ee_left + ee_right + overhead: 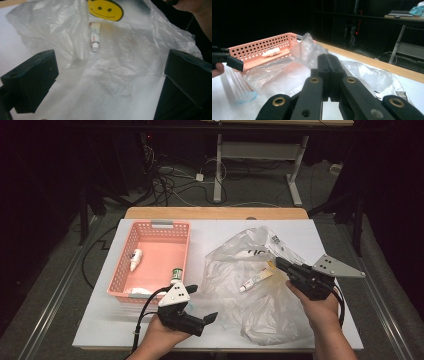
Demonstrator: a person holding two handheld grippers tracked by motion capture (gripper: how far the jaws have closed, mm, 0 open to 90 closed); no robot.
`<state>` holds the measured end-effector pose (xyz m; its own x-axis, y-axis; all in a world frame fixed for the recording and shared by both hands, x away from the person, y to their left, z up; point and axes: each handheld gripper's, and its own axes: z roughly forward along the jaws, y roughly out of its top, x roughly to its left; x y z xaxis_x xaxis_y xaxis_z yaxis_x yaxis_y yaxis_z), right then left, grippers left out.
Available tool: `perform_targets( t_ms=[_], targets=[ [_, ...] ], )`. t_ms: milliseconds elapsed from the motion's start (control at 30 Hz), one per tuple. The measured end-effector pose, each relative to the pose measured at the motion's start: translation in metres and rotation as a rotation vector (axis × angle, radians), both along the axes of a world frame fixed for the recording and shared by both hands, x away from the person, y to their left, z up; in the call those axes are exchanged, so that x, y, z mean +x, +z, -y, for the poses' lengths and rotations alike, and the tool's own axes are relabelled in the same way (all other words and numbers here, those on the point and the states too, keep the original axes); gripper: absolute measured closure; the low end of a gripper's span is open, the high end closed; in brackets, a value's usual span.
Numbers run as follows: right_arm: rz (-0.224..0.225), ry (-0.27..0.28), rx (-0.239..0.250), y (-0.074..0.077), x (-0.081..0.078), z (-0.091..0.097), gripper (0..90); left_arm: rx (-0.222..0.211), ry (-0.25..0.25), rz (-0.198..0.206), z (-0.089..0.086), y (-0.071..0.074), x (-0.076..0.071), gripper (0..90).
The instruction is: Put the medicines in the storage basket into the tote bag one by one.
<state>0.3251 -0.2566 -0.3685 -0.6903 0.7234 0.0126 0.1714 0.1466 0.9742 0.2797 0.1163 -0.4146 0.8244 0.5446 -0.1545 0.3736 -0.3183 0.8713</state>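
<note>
A white table (pixel 100 320) in a dark room holds a pink basket (pixel 120 270) and a clear bag (pixel 260 310) with a tube (pixel 256 280) inside. The right gripper (pixel 280 263) is clamped on the bag's edge. The left gripper (pixel 202 302) hovers beside it, jaws apart.

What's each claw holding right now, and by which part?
Right claw: shut on the plastic bag, pinching its upper edge. Left claw: open, holding nothing.

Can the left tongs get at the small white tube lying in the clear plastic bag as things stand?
Probably yes: the left tongs stand open, facing the small white tube, but the clear plastic bag's film may cover it.
</note>
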Motion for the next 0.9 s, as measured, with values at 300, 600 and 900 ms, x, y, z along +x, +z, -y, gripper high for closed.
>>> perform_targets(
  t_ms=[300, 600, 900],
  targets=[
    [0.002, 0.004, -0.001, -0.001, 0.001, 0.0, 90.0, 0.017, 0.079, 0.016, -0.021, 0.002, 0.009, 0.0],
    [0.003, 0.004, 0.0, 0.0, 0.0, 0.001, 90.0, 0.032, 0.177, 0.002, -0.048, 0.0, 0.022, 0.0],
    [0.003, 0.006, -0.003, 0.0, 0.0, 0.001, 90.0, 0.041, 0.25, -0.016, -0.068, -0.004, 0.031, 0.0]
  ],
)
